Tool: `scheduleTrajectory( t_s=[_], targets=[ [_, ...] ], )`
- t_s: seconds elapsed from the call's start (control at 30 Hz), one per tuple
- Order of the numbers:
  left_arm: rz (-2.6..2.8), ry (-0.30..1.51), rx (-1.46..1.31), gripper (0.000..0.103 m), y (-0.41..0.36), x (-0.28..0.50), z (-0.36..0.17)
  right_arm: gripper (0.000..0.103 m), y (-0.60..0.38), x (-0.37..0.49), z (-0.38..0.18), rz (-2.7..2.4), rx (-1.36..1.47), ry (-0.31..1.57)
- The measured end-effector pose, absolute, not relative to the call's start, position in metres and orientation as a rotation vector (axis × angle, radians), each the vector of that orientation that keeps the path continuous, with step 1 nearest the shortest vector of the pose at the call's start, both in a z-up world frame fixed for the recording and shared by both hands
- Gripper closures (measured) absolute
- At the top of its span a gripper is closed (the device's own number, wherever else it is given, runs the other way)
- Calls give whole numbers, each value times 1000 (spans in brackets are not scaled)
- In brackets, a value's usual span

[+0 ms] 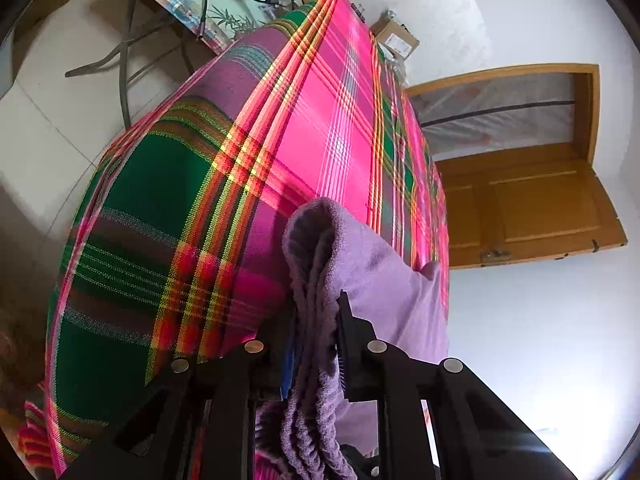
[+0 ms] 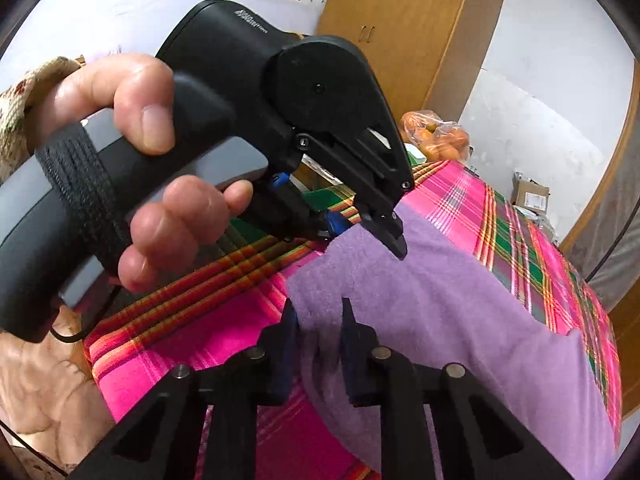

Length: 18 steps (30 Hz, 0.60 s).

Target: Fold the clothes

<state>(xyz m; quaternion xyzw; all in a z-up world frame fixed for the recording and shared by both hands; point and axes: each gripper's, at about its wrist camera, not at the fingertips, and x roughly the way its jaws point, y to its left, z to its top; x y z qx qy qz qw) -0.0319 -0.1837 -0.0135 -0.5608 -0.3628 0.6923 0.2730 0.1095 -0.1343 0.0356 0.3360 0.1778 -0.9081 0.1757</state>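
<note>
A purple towel [image 1: 372, 264] lies partly folded on a bed covered with a pink and green plaid cloth [image 1: 312, 120]. My left gripper [image 1: 316, 320] is shut on a thick bunched fold of the towel, which hangs down between its fingers. In the right wrist view the purple towel [image 2: 440, 312] spreads to the right over the plaid cloth [image 2: 192, 320]. My right gripper [image 2: 318, 320] is shut on its near left corner. A person's hand [image 2: 140, 92] holds the left gripper [image 2: 394, 236], whose tips pinch the towel's far edge.
A wooden door [image 1: 532, 200] stands open beyond the bed. A cardboard box [image 2: 530, 194] sits on the floor past the bed's far corner. A bag of oranges [image 2: 436, 136] lies near a wooden wardrobe [image 2: 400, 20]. A side table [image 1: 200, 4] holds cables.
</note>
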Motion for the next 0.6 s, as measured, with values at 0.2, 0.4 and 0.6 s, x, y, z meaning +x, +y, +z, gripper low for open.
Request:
scheduleTrajectory(
  t_s=[0.2,0.4,0.6],
  targets=[
    [1884,-944,-1491,85,-186,-28,-7,85,-133,105,37,-2566,949,459],
    [1869,-1012,-1489,85,-192,-26,-17,85,-129,102,38,-2561,948,426],
    [1874,-1019,-1487,85,-191,-24,-16,85,-120,99,36,-2559,970,348]
  ],
)
